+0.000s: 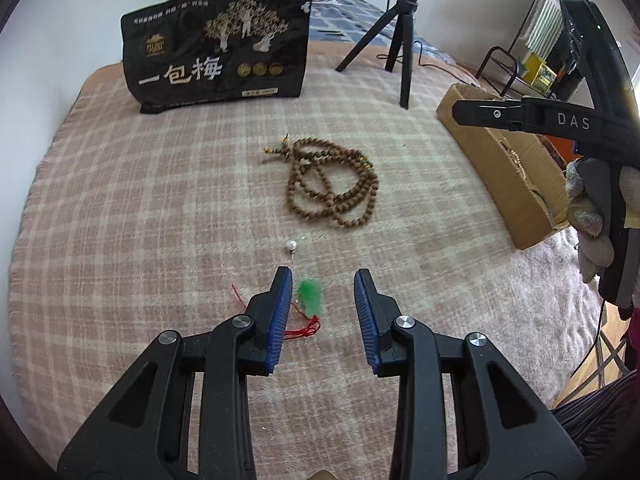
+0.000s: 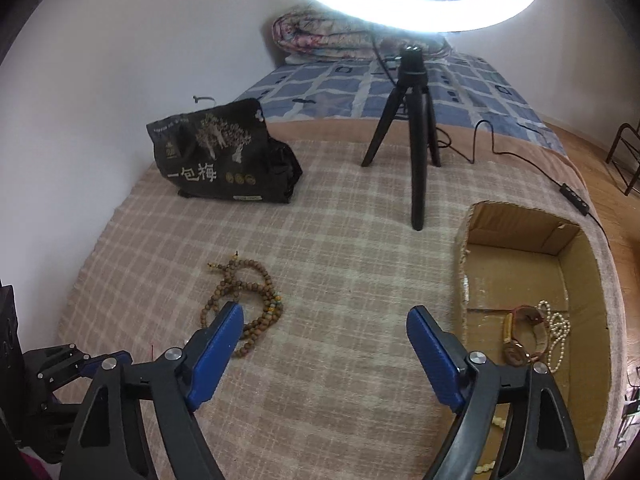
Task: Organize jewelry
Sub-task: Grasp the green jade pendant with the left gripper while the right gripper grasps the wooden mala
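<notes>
My left gripper [image 1: 322,276] is open, low over the checked blanket. A green jade pendant [image 1: 311,296] on a red cord [image 1: 304,330] lies between its blue pads, closer to the left one. A small pearl piece [image 1: 290,246] lies just beyond. A brown wooden bead necklace [image 1: 332,182] is heaped further ahead; it also shows in the right wrist view [image 2: 244,300]. My right gripper [image 2: 325,314] is open and empty, above the blanket between the beads and a cardboard box [image 2: 520,248]. The box holds a watch [image 2: 526,334] and a pearl strand [image 2: 558,332].
A black snack bag [image 1: 218,48] stands at the far side. A black tripod [image 2: 414,128] carries a ring light, with its cable trailing right. The box [image 1: 500,168] sits at the blanket's right edge. The right gripper's body [image 1: 560,120] shows at the right of the left wrist view.
</notes>
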Action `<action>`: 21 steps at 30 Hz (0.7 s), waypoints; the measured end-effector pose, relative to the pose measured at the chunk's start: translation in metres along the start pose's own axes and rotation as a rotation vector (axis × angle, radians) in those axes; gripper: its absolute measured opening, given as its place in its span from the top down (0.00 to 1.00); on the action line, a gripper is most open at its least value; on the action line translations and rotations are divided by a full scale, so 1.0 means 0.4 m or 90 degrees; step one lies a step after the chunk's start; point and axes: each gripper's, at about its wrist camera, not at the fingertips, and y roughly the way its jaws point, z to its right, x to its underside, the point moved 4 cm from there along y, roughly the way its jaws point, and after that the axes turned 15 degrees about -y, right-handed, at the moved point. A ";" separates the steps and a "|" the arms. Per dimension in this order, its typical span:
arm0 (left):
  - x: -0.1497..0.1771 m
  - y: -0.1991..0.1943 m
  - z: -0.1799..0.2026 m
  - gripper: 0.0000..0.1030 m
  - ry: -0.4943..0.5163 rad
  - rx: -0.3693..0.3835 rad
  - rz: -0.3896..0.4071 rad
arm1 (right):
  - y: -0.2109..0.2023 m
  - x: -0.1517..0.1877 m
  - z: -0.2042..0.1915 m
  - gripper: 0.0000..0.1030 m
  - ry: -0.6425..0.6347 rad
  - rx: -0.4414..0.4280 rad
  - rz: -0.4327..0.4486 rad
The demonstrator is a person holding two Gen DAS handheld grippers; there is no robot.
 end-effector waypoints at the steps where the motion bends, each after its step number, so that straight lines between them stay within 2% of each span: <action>1: 0.001 0.006 -0.005 0.69 0.000 -0.002 -0.003 | 0.013 0.001 -0.010 0.21 -0.002 -0.007 -0.006; 8: 0.031 0.056 -0.003 0.69 0.021 -0.016 -0.033 | 0.097 0.001 -0.059 0.27 0.002 -0.044 -0.043; 10: 0.036 0.069 0.000 0.74 0.029 -0.025 -0.038 | 0.119 0.002 -0.064 0.34 0.011 -0.051 -0.052; 12: 0.035 0.079 -0.005 0.74 0.029 -0.032 -0.043 | 0.139 0.004 -0.065 0.37 0.020 -0.060 -0.062; 21: 0.040 0.129 -0.011 0.74 0.026 -0.035 -0.071 | 0.216 0.008 -0.068 0.46 0.049 -0.085 -0.092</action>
